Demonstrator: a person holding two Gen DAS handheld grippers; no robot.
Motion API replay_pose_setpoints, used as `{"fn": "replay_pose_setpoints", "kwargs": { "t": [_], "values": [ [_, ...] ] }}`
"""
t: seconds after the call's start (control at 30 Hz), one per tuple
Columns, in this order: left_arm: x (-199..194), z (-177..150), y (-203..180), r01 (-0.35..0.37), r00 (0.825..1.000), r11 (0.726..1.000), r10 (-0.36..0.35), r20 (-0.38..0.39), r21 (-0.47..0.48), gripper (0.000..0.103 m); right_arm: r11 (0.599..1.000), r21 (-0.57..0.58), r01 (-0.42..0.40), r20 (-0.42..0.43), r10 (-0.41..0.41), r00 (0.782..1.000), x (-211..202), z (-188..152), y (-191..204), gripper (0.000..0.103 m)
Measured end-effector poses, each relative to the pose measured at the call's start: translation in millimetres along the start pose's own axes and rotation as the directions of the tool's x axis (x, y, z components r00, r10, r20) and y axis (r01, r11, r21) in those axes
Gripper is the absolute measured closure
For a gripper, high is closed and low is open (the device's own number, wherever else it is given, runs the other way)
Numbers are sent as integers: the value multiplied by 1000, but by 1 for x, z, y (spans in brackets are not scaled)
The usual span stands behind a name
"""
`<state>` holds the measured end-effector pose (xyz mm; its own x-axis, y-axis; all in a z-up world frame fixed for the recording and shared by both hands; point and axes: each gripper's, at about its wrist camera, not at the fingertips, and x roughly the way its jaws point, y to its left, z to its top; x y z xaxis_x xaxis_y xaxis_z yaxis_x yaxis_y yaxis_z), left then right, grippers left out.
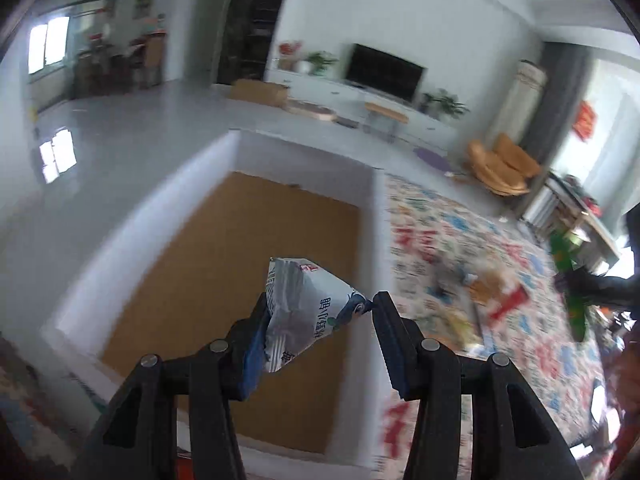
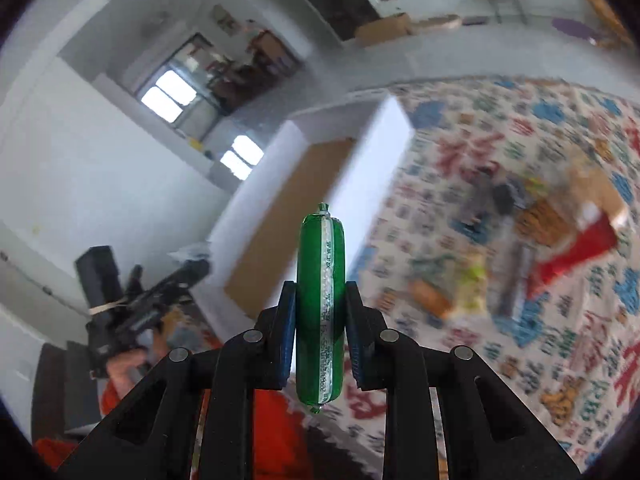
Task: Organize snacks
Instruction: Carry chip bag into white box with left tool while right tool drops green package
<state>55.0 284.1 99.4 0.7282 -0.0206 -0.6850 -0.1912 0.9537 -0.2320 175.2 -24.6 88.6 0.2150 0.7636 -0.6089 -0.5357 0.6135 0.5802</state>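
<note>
My left gripper [image 1: 320, 308] is shut on a white and blue snack packet [image 1: 304, 312], held above a white box with a brown cardboard floor [image 1: 240, 264]. My right gripper [image 2: 320, 300] is shut on a green sausage stick [image 2: 321, 304], held upright between the blue pads. The box also shows in the right wrist view [image 2: 288, 216], ahead and left of the sausage. A blurred pile of snack packets [image 1: 488, 300] lies on the patterned mat to the right of the box; it also shows in the right wrist view [image 2: 532, 248]. The left gripper appears at the left in the right wrist view [image 2: 140, 304].
A colourful patterned mat [image 1: 460, 240] covers the floor right of the box. A TV cabinet [image 1: 360, 96], a small bench [image 1: 386, 116] and orange cushions [image 1: 500, 164] stand further back. Grey floor [image 1: 120, 152] lies left of the box.
</note>
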Motion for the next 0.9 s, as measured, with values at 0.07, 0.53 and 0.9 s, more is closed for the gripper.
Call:
{"fn": "replay_pose_setpoints", "kwargs": {
  "t": [0.07, 0.53, 0.9],
  "values": [
    [11, 2, 21, -92, 995, 996, 91, -32, -14, 48, 997, -54, -51, 3, 51, 999, 26, 12, 43, 78],
    [14, -33, 16, -72, 979, 983, 102, 174, -171, 12, 891, -58, 451, 113, -443, 889, 26, -52, -67, 33],
    [80, -72, -108, -253, 967, 900, 237, 90, 354, 11, 567, 246, 786, 82, -820, 566, -72, -135, -246, 33]
  ]
}}
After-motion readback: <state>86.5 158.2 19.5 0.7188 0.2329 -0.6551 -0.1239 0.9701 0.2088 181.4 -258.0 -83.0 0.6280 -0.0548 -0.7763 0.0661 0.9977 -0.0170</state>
